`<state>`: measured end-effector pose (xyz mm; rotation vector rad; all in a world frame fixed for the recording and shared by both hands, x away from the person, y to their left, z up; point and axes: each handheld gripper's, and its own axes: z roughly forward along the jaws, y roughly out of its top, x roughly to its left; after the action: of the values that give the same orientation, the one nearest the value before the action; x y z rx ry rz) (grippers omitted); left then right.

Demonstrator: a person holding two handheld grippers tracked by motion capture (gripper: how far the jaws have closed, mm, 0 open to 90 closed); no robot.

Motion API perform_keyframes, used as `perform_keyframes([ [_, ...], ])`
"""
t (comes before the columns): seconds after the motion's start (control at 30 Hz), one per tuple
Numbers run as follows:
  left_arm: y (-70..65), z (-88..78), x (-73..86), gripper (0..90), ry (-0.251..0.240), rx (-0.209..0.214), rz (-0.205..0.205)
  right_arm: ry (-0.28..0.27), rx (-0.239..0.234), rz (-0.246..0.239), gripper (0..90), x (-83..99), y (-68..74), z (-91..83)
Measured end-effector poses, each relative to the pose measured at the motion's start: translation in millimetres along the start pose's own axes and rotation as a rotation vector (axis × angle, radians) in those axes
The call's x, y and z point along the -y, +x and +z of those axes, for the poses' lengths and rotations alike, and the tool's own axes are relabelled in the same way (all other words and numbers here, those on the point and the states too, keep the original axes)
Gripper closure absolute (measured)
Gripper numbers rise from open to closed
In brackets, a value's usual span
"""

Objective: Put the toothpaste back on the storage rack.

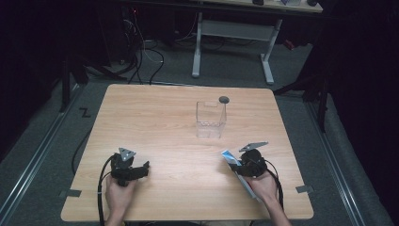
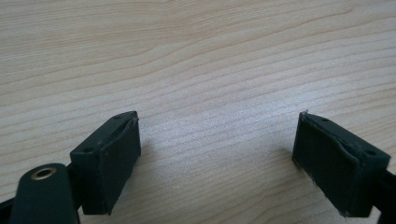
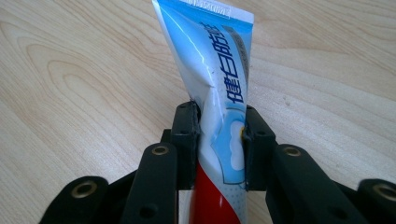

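My right gripper [image 3: 219,135] pinches the toothpaste tube [image 3: 219,84] mid-body, crimped end ahead of the jaws. My left gripper [image 2: 215,158] rests open and empty. The soft tube could squirm sideways (or ooze, if uncapped; I can't see the cap) before reaching the clear box [image 1: 210,120] ahead.

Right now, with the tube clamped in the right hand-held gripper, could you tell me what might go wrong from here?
1. The right hand-held gripper pinches the soft tube mid-body; the squeeze may dent it or force paste toward the cap.
2. The tube sticks out far on both sides of the jaws, so it could swivel or slip during a carry.
3. The clear box looks narrow and light; a tilted tube may catch its rim and tip it.
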<state>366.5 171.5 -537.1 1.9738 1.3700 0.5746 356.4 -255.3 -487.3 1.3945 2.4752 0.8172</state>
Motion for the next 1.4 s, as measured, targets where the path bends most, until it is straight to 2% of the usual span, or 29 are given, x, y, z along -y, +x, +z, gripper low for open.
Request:
perform_keyframes([
  [0.53,0.0,0.0,0.0,15.4,0.0,0.0,0.0,-0.112,0.0,-0.015,71.1,-10.6,2.7,-22.7],
  [0.93,0.0,0.0,0.0,15.4,0.0,0.0,0.0,-0.163,-0.001,-0.008,71.0,-17.5,0.9,-31.2],
  [1.4,0.0,0.0,0.0,15.4,0.0,0.0,0.0,-0.212,0.009,-0.028,71.0,-33.0,0.5,-38.7],
])
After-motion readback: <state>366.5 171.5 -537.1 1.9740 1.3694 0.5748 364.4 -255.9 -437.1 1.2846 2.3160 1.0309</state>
